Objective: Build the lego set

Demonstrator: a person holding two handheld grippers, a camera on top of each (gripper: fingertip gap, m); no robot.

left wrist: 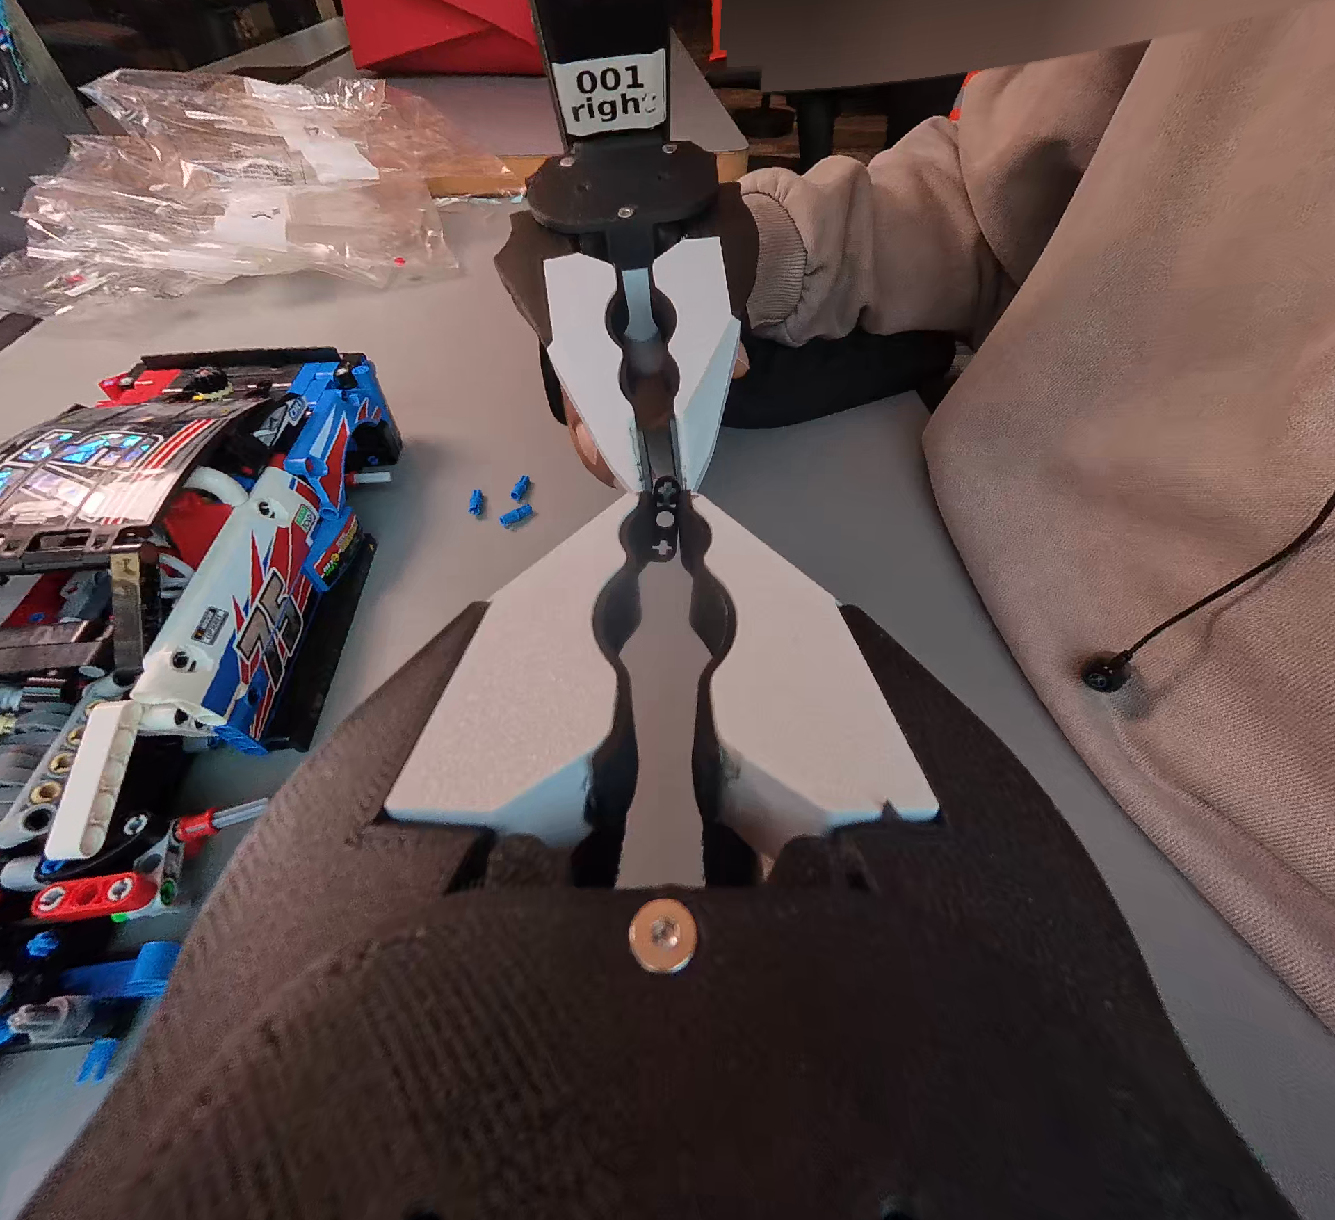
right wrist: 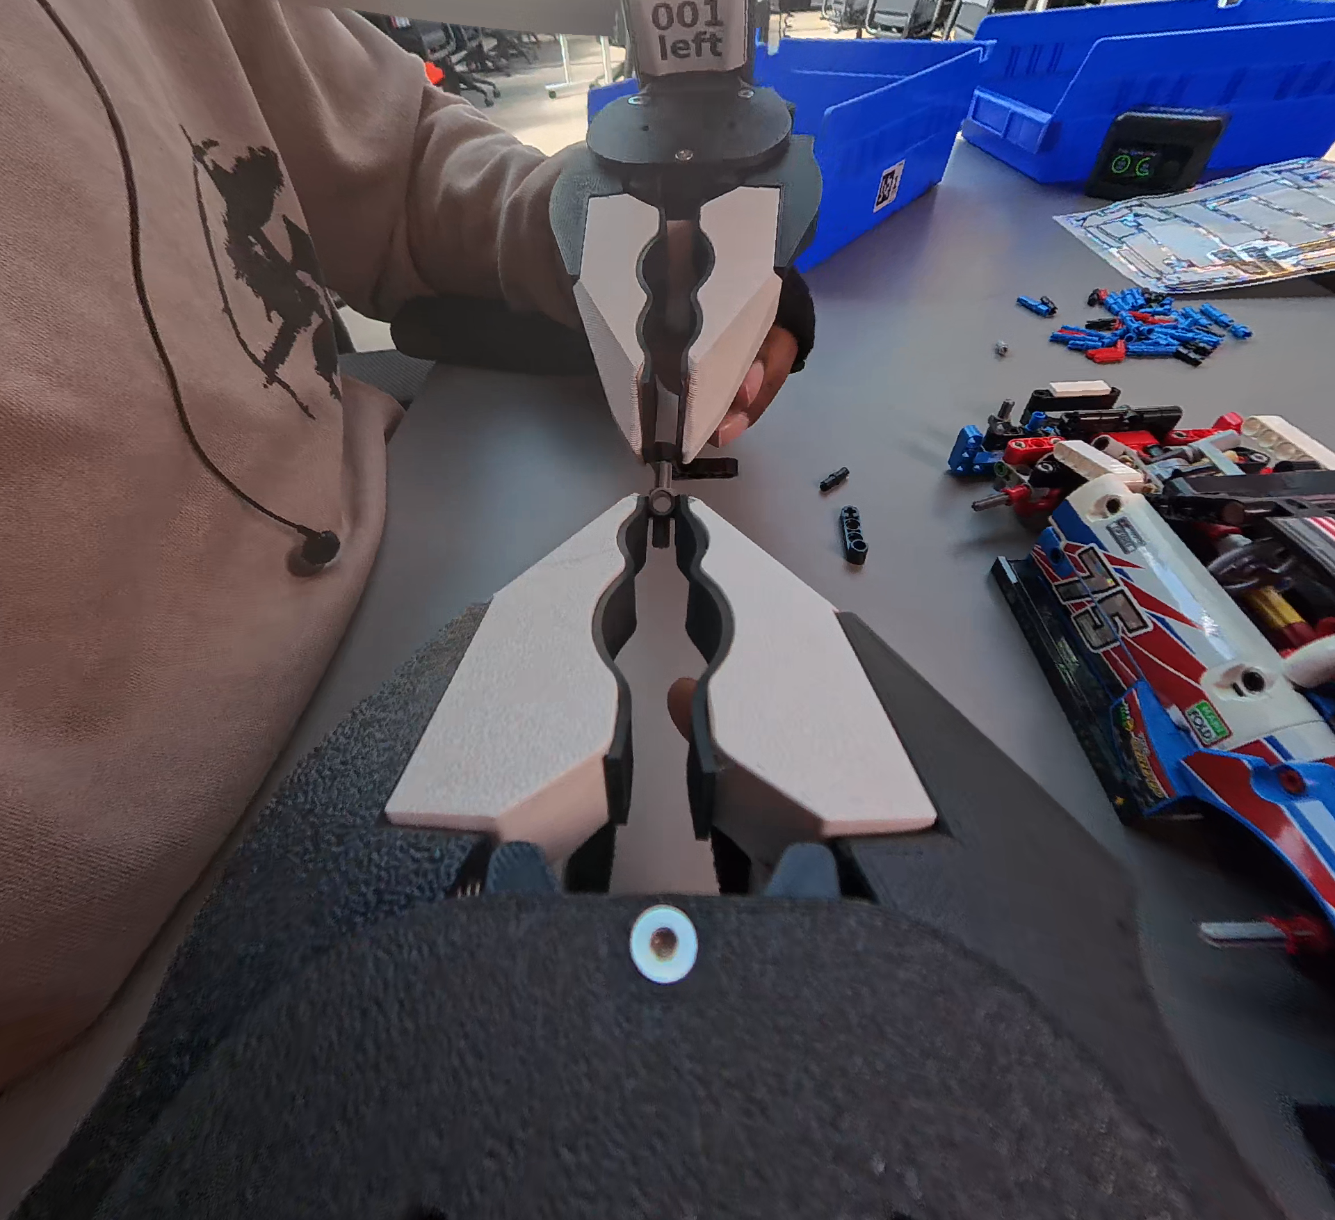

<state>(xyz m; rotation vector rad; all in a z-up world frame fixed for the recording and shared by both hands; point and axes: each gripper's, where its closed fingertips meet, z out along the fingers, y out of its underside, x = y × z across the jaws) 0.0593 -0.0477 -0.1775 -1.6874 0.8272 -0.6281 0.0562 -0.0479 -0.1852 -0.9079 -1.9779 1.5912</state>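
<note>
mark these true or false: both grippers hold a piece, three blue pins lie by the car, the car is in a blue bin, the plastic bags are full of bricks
1. Both grippers hold a piece: true. The left gripper is shut on a black beam; the right gripper is shut on a dark connector.
2. Three blue pins lie by the car: true.
3. The car is in a blue bin: false. It sits on the table.
4. The plastic bags are full of bricks: false. They look nearly empty.

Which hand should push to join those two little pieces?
Probably right: the right gripper pinches a small dark pin pointed at the black beam clamped in the left gripper, which can simply hold it steady.
</note>
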